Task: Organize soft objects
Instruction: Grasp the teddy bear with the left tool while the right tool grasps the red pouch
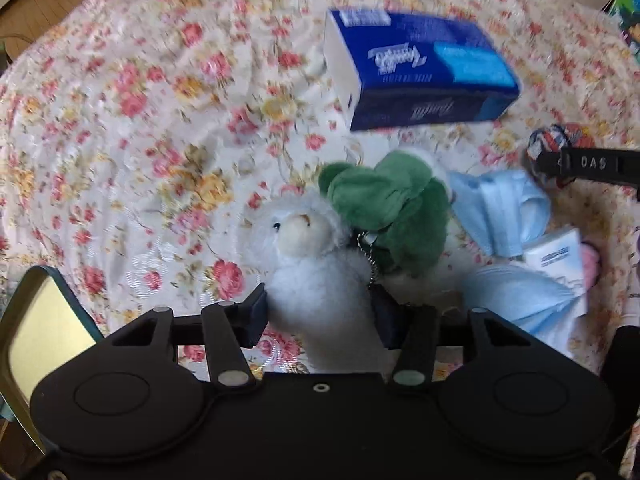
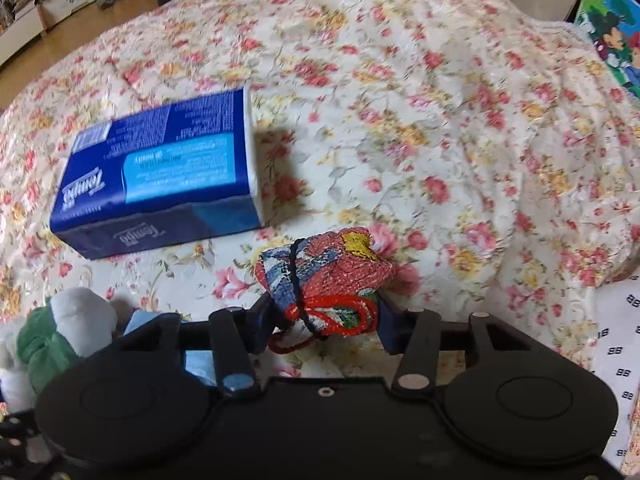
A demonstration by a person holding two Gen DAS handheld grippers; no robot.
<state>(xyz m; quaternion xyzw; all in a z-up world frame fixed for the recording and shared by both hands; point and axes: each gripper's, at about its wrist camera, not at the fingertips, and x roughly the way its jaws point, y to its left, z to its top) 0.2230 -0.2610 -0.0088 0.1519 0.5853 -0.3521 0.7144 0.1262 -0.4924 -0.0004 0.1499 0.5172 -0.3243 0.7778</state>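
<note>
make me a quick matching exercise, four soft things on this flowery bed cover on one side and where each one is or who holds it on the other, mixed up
Things:
1. white plush toy
2. embroidered pouch
3. blue tissue pack
4. green plush toy

Places or states:
A. lies free on the floral bedspread, held by neither gripper
B. clamped in the right gripper
C. clamped in the left gripper
D. rests against the white plush toy, on its right in the left wrist view

Pairs: 1-C, 2-B, 3-A, 4-D
</note>
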